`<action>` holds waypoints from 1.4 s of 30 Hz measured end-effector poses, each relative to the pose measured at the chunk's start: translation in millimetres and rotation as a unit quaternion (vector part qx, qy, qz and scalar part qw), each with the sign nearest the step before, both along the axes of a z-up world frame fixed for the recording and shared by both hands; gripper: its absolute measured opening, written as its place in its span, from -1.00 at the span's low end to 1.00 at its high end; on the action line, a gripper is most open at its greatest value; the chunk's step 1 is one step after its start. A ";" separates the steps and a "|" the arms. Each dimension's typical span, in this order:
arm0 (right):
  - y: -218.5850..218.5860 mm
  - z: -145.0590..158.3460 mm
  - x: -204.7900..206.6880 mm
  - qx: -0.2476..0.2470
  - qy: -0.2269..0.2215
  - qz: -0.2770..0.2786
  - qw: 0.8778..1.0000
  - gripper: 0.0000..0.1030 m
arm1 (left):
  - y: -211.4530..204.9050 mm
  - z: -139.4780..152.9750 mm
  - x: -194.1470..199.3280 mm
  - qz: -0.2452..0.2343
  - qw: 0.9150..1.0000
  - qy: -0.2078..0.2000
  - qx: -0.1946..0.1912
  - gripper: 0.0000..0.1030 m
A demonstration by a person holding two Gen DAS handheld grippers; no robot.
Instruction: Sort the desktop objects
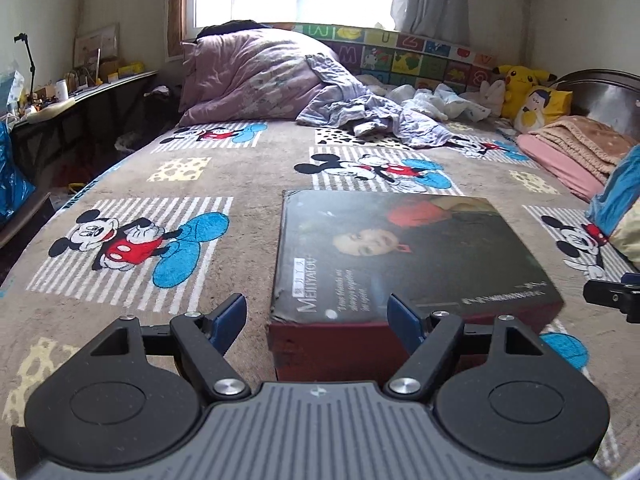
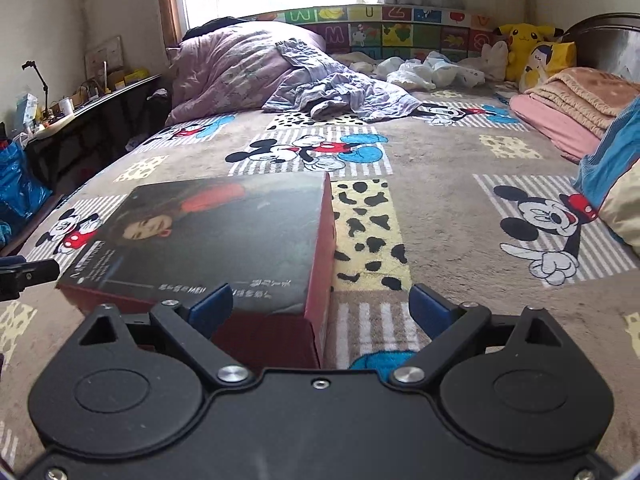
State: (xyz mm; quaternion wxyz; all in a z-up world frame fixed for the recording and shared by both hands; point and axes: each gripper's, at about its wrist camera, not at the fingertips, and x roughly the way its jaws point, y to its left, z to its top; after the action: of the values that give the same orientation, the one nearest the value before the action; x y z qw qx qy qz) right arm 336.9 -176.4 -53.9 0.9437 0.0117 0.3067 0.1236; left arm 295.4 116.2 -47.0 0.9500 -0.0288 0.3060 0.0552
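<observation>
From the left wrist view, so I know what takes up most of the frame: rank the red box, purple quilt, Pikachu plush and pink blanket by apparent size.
1. red box, though nearness inflates it
2. purple quilt
3. pink blanket
4. Pikachu plush

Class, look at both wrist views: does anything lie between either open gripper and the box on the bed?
Nothing visible does. The box sits directly ahead of the left gripper and the right gripper, only bedspread between.

Left gripper [image 1: 318,314] jaws spread wide, right gripper [image 2: 322,306] likewise
</observation>
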 end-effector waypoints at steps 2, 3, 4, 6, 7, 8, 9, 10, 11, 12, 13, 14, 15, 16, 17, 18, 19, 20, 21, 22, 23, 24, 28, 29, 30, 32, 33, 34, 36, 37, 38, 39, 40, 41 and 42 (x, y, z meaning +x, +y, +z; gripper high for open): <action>-1.4 3.6 -8.1 -0.001 0.000 0.000 1.000 0.84 | -6.0 3.8 -9.4 -0.003 1.000 -0.001 -0.001 0.49; -2.7 5.4 -12.3 -0.002 0.000 0.001 1.000 0.84 | -8.6 5.2 -14.3 -0.005 1.000 -0.002 -0.005 0.49; -3.8 7.2 -16.2 -0.004 0.001 0.001 1.000 0.85 | -11.2 6.5 -19.2 -0.008 1.000 -0.003 -0.008 0.49; -6.4 10.0 -25.5 -0.008 0.001 0.002 1.000 0.85 | -17.2 9.1 -29.8 -0.010 1.000 -0.007 -0.013 0.49; -7.7 11.3 -30.3 -0.010 0.001 0.002 1.000 0.85 | -19.9 10.4 -35.3 -0.011 1.000 -0.009 -0.015 0.49; -9.5 12.7 -35.1 -0.011 0.002 0.003 1.000 0.86 | -22.6 11.7 -40.8 -0.012 1.000 -0.011 -0.018 0.49; -11.3 14.0 -39.9 -0.012 0.004 0.005 1.000 0.86 | -25.4 12.9 -46.4 -0.013 1.000 -0.013 -0.020 0.49; -12.9 15.4 -44.6 -0.012 0.004 0.005 1.000 0.86 | -28.2 13.9 -52.1 -0.013 1.000 -0.015 -0.023 0.49; -14.8 16.5 -49.7 -0.012 0.003 0.006 1.000 0.86 | -31.2 14.7 -57.8 -0.012 1.000 -0.016 -0.024 0.49; -16.9 17.7 -54.9 -0.012 0.003 0.007 1.000 0.86 | -34.3 15.5 -63.7 -0.013 0.999 -0.017 -0.024 0.49; -19.0 18.6 -60.1 -0.012 0.003 0.008 1.000 0.87 | -37.4 16.2 -69.5 -0.014 0.999 -0.018 -0.024 0.49; -21.2 19.4 -65.3 -0.012 0.004 0.009 1.000 0.87 | -40.7 16.9 -75.4 -0.014 0.999 -0.019 -0.022 0.49; -23.1 20.2 -71.1 -0.012 0.004 0.010 1.000 0.87 | -44.4 17.5 -81.4 -0.013 1.000 -0.020 -0.019 0.49; -24.9 20.8 -76.7 -0.012 0.004 0.010 1.000 0.87 | -48.1 18.2 -87.5 -0.013 1.000 -0.021 -0.015 0.49; -26.6 21.2 -82.3 -0.012 0.004 0.011 1.000 0.87 | -51.6 18.8 -93.6 -0.012 1.000 -0.022 -0.012 0.49; -28.2 21.6 -88.0 -0.012 0.004 0.012 1.000 0.87 | -54.8 19.3 -100.0 -0.010 1.000 -0.023 -0.009 0.49; -29.8 22.0 -93.6 -0.012 0.004 0.013 1.000 0.87 | -57.8 19.7 -106.6 -0.008 1.000 -0.023 -0.010 0.49; -31.0 22.6 -99.5 -0.012 0.004 0.016 1.000 0.87 | -60.2 19.9 -112.9 -0.004 1.000 -0.021 -0.011 0.49; -32.1 23.1 -105.9 -0.009 0.005 0.021 1.000 0.87 | -62.7 20.0 -118.7 -0.002 1.000 -0.019 -0.012 0.49; -33.3 23.2 -112.1 -0.007 0.006 0.026 1.000 0.88 | -65.4 19.8 -124.0 -0.002 1.000 -0.015 -0.010 0.49; -34.4 23.2 -118.2 -0.004 0.008 0.029 1.000 0.88 | -68.2 19.3 -129.8 -0.001 1.000 -0.012 -0.008 0.49; -35.6 23.2 -124.6 -0.003 0.008 0.030 1.000 0.88 | -71.2 19.0 -135.9 0.001 1.000 -0.010 -0.004 0.49; -39.2 22.8 -149.4 0.001 0.010 0.033 0.999 0.88 | -80.3 17.1 -162.2 0.000 1.000 -0.008 0.003 0.50; -39.7 22.7 -155.8 0.004 0.011 0.035 0.999 0.88 | -82.8 16.2 -168.8 -0.003 1.000 -0.008 0.004 0.50; -40.2 22.6 -162.1 0.007 0.011 0.037 0.999 0.88 | -85.4 15.1 -175.5 -0.005 1.000 -0.007 0.006 0.50; -40.1 21.8 -174.2 0.011 0.013 0.039 0.999 0.88 | -90.4 13.0 -188.4 -0.010 1.000 -0.006 0.010 0.50; -39.7 21.5 -180.3 0.011 0.014 0.039 0.999 0.88 | -92.4 11.6 -194.2 -0.012 1.000 -0.005 0.010 0.50; -38.6 21.2 -186.4 0.008 0.013 0.041 0.999 0.88 | -94.4 10.3 -199.9 -0.014 1.000 -0.004 0.011 0.50; -35.6 20.7 -197.8 0.000 0.013 0.046 0.999 0.88 | -97.2 8.5 -210.5 -0.017 1.000 -0.003 0.010 0.50; -35.1 21.1 -203.4 -0.003 0.012 0.048 0.999 0.88 | -98.1 8.0 -215.6 -0.018 1.000 -0.002 0.009 0.50; -34.9 21.3 -208.4 -0.003 0.011 0.050 0.999 0.88 | -99.1 7.6 -220.6 -0.020 1.000 -0.001 0.008 0.50; -34.7 21.5 -213.2 -0.003 0.011 0.051 0.999 0.88 | -100.2 7.4 -225.2 -0.020 1.000 -0.001 0.007 0.50; -34.4 21.8 -217.2 -0.003 0.010 0.053 0.999 0.88 | -101.3 7.5 -229.3 -0.019 1.000 -0.001 0.007 0.50; -34.0 22.1 -221.1 -0.003 0.010 0.054 0.998 0.88 | -102.1 7.8 -233.4 -0.018 1.000 -0.002 0.007 0.50; -33.6 22.4 -225.0 -0.003 0.009 0.056 0.998 0.88 | -102.7 8.2 -237.5 -0.017 1.000 -0.003 0.007 0.50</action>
State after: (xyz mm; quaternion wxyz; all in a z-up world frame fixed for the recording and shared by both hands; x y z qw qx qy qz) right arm 111.9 -210.0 -31.5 0.9325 -0.0073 0.3158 0.1749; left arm 58.0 13.5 -38.8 0.9519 -0.0176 0.3032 0.0412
